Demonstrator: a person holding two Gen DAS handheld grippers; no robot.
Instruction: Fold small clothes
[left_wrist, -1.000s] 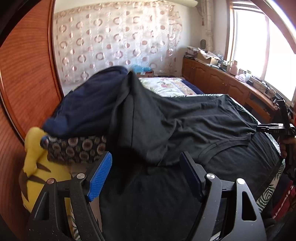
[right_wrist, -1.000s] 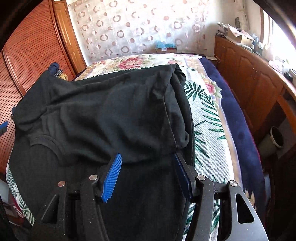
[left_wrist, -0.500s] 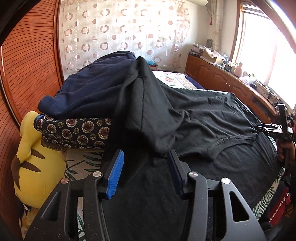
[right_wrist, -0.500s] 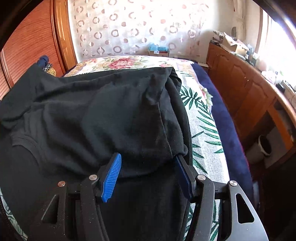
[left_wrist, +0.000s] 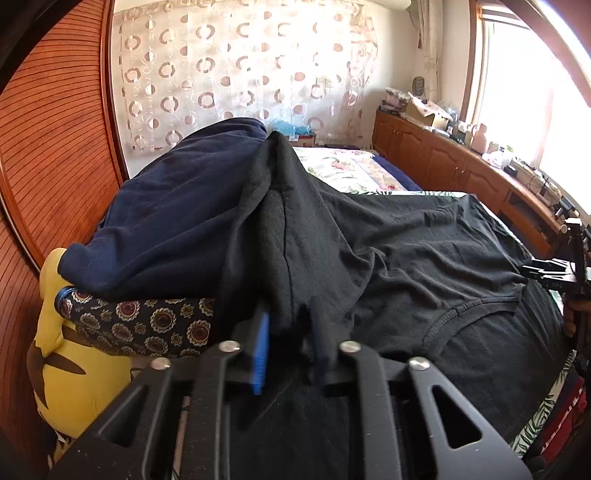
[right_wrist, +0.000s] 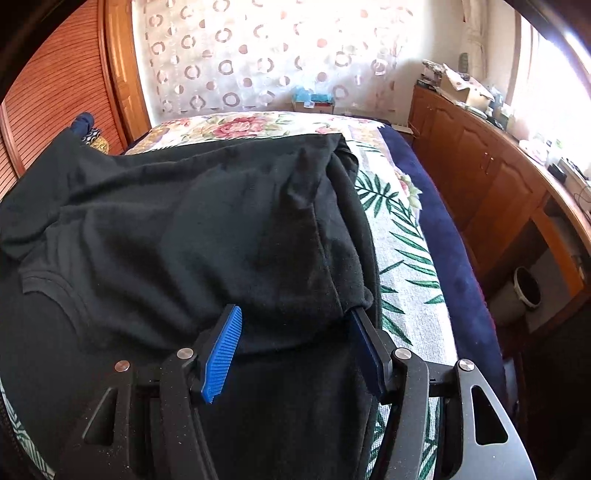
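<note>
The step in hand looks like taking hold of the folded-over edge of the black t-shirt (left_wrist: 424, 258) at both sides, ready for the next fold. The shirt lies spread across the near end of the bed (right_wrist: 402, 266), its folded part doubled back so the neckline faces the near edge; its left side climbs onto a navy garment (left_wrist: 177, 218) heaped at the bed's left edge, above a patterned cloth (left_wrist: 147, 325) and a yellow plush toy (left_wrist: 70, 350). The left gripper (left_wrist: 290, 332) has just been closing, and its jaws now pinch a bunched ridge of black fabric between the blue pads, almost together. The right gripper (right_wrist: 295, 339) stands about half open, its 2 pads straddling the fold's edge near the bed's right side, with cloth between them but not visibly pressed. Both grippers point down at a slant toward the bed. Next, I judge, the right jaws must close on that edge before both hands lift and carry the fabric together, keeping the layers level.
</note>
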